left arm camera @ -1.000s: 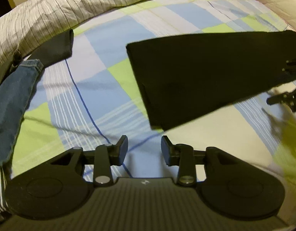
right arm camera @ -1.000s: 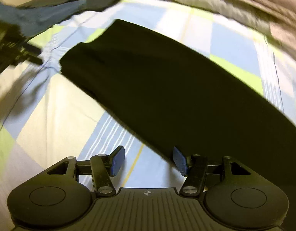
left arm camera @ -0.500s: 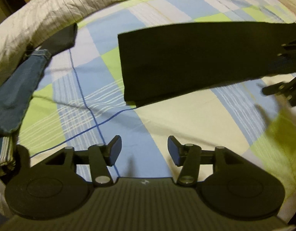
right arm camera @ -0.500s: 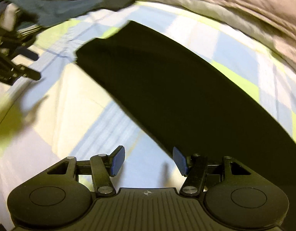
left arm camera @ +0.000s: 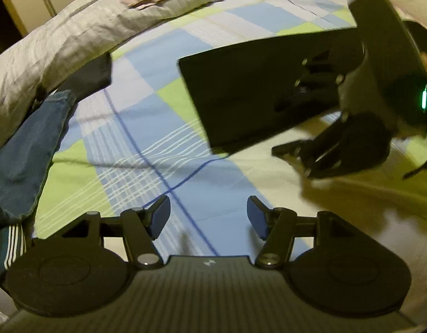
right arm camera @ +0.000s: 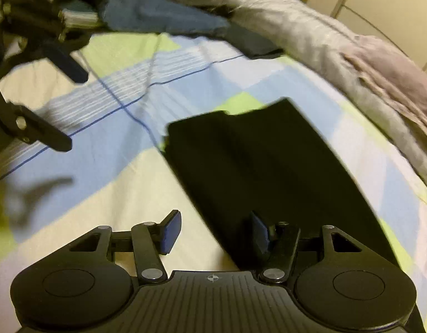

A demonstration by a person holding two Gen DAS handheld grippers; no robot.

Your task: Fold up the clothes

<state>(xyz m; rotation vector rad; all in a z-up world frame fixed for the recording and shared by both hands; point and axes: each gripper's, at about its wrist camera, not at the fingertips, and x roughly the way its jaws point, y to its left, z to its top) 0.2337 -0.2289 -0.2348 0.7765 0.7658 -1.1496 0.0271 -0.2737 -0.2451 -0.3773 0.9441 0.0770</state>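
A black garment [left arm camera: 249, 94] lies flat in a long folded strip on the checked bed cover; it also shows in the right wrist view [right arm camera: 257, 166]. My left gripper [left arm camera: 208, 217] is open and empty, above the cover in front of the strip's near end. My right gripper [right arm camera: 214, 231] is open and empty, low over the strip's near edge, its right finger above the black cloth. In the left wrist view the right gripper [left arm camera: 319, 127] shows over the strip's right part. In the right wrist view the left gripper [right arm camera: 55, 105] shows at far left.
Blue jeans [left arm camera: 24, 144] and a dark folded item [left arm camera: 88, 75] lie at the left of the bed. A grey striped duvet [left arm camera: 74, 27] is bunched along the far side, with a pinkish cloth [right arm camera: 391, 75] on it. The checked cover [left arm camera: 146, 149] lies bare between me and the garment.
Both grippers have let the black strip lie and opened wider. The right gripper has swung in over the strip towards its left end; the left gripper has pulled back from it.
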